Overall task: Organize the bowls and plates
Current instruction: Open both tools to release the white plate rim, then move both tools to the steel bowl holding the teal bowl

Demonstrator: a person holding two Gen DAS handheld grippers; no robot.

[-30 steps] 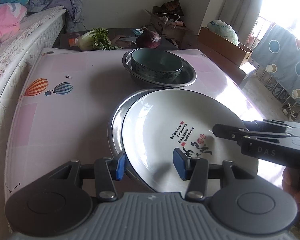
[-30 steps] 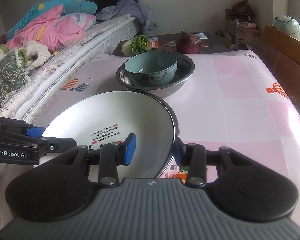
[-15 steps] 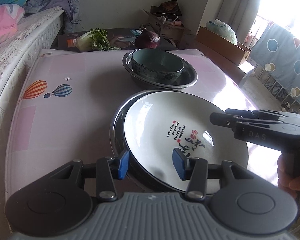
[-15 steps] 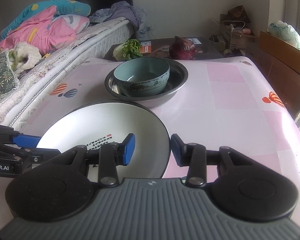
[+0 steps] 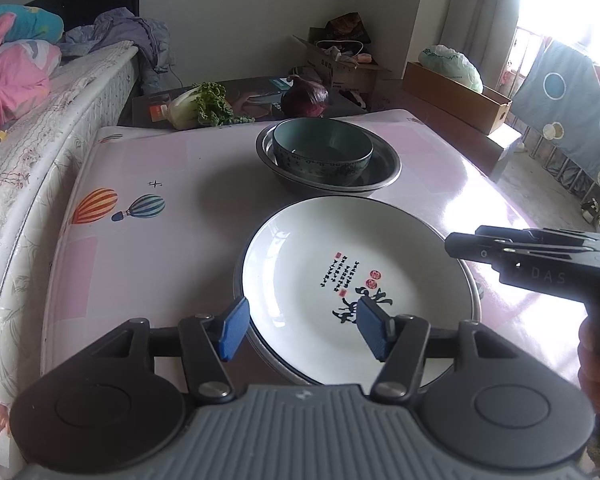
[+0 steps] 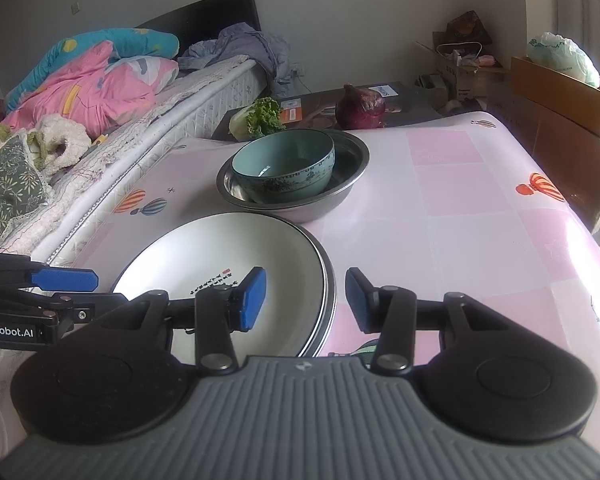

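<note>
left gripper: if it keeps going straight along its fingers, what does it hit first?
Most likely the white plate. The left gripper points down at its near rim, which sits between the jaws; they have just been opening and no longer grip it. Depth is hard to judge through the fisheye.

Bare tablecloth point(image 6: 480, 216) right of stacked plate point(image 5: 352, 292) (bowls point(image 5: 322, 152) behind)

Each handheld tool point(image 5: 300, 326) has a ribbed grey body, black linkage arms with silver screws, and blue finger pads point(image 6: 253, 298).
</note>
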